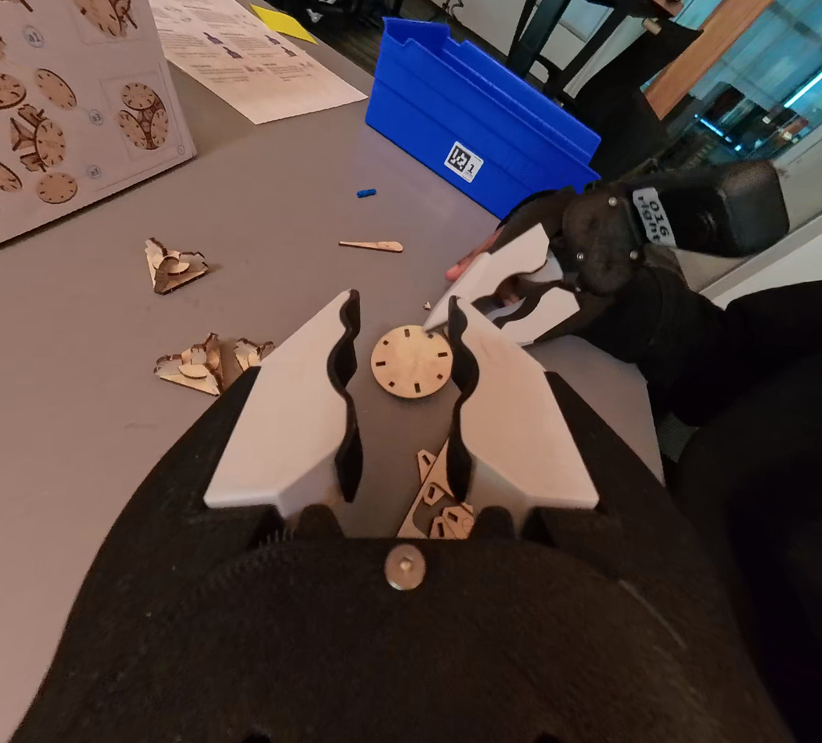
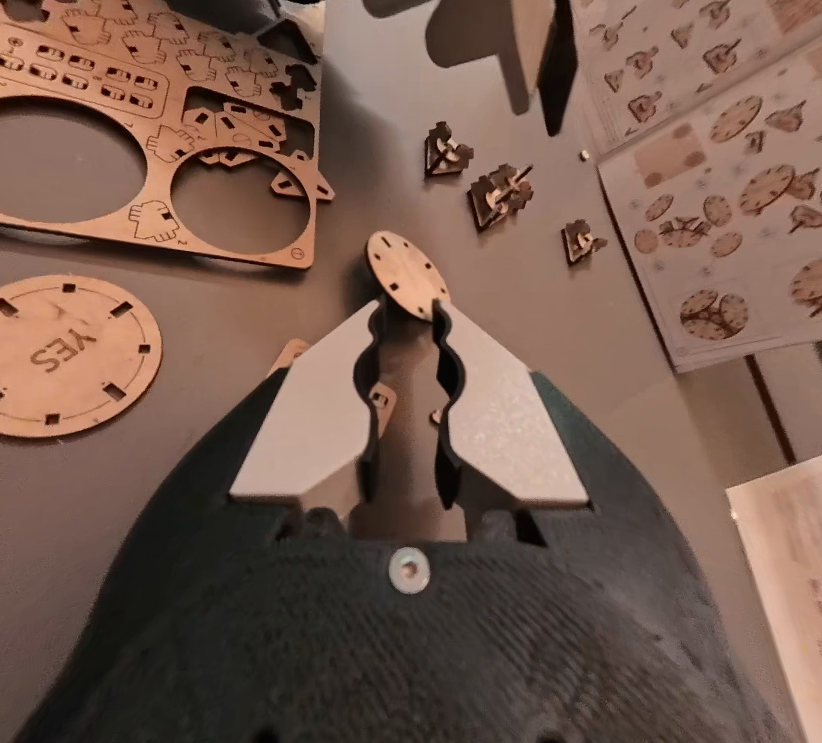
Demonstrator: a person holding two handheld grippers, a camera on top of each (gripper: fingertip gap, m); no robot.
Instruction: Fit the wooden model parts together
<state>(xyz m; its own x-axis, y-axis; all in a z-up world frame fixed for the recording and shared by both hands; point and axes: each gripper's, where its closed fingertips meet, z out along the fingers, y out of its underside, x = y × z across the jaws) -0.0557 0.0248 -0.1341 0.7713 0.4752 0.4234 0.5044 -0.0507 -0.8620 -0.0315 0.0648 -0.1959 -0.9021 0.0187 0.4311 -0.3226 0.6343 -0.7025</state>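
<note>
From my seat the right gripper (image 2: 408,304) is released, jaws apart, with one tip touching the rim of the small wooden disc (image 2: 404,272), though I cannot tell whether that rim is raised off the grey table (image 1: 267,210). The left gripper (image 1: 404,299) is released too, straddling the same disc with a gap at its left pad, and its body hides part of the cut-out wooden sheet (image 2: 155,107). The large wooden disc (image 2: 66,357) is cut off at the left edge, and open tabletop lies between the far blue bin (image 1: 467,112) and the triangular wooden pieces (image 1: 175,265) to the left.
</note>
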